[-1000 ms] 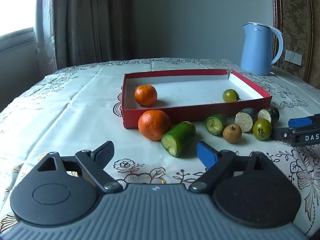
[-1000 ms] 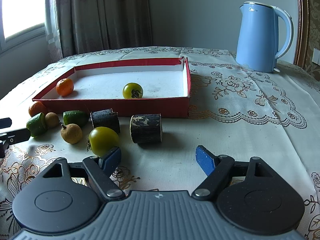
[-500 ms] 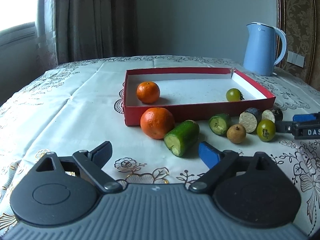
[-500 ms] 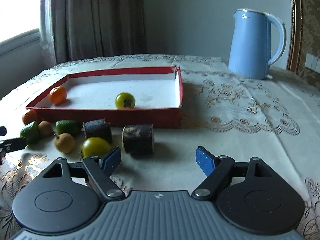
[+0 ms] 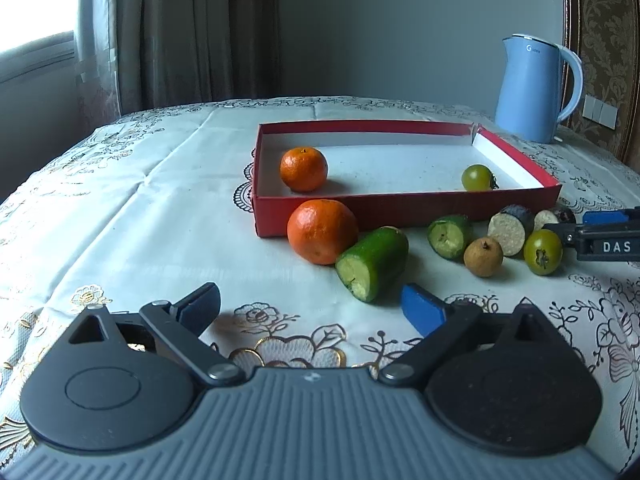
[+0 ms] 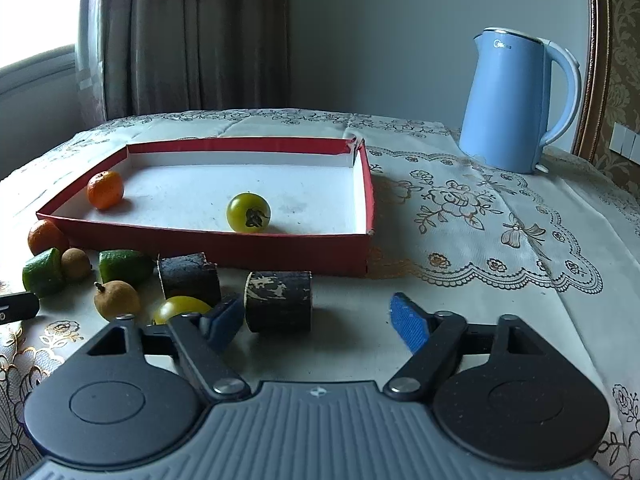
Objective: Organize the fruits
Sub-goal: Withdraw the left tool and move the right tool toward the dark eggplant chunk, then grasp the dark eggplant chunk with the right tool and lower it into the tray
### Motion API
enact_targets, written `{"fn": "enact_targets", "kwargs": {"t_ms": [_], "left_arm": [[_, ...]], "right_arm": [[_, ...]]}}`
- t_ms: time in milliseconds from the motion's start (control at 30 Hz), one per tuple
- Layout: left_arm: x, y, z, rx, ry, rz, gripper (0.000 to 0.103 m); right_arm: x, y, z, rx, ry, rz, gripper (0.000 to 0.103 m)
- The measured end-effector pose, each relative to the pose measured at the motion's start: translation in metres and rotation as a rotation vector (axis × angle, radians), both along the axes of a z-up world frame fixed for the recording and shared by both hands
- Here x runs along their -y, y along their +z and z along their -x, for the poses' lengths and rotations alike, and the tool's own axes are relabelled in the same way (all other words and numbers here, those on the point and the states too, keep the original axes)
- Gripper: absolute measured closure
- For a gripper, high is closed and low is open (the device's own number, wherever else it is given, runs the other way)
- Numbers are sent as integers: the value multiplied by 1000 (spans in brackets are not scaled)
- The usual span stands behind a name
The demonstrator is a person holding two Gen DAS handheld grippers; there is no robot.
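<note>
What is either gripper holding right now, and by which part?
Nothing is held. The left gripper is opening over bare cloth, short of the cucumber piece. The right gripper is closing, with the dark cylinder just ahead, untouched.

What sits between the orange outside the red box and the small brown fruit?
Two green cucumber pieces lie between orange and brown fruit, in the left view.
</note>
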State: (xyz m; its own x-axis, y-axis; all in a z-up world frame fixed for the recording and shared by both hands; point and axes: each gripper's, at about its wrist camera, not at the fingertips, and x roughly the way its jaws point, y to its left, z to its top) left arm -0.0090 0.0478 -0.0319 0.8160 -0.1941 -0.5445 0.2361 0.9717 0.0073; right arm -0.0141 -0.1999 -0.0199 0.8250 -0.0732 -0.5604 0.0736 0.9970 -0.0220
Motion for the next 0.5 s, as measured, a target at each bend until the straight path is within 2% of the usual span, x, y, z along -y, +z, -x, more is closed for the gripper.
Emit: {"fn": "enact_targets", "kwargs": {"t_ms": [67, 167, 333, 500], "left_arm": [[-1, -1, -1, -7, 6, 2, 3], [-2, -1, -2, -21, 12, 13, 2], [-1, -2, -3, -30, 10, 6, 0], [0, -3, -5, -37, 11, 1, 0]], "right_arm": [[-1, -1, -3, -6, 8, -2, 34], [-2, -1, -6, -6, 8, -2, 37], [-4, -1, -8, -11, 22, -6, 48], [-8, -2, -8, -17, 49, -16, 66]]}}
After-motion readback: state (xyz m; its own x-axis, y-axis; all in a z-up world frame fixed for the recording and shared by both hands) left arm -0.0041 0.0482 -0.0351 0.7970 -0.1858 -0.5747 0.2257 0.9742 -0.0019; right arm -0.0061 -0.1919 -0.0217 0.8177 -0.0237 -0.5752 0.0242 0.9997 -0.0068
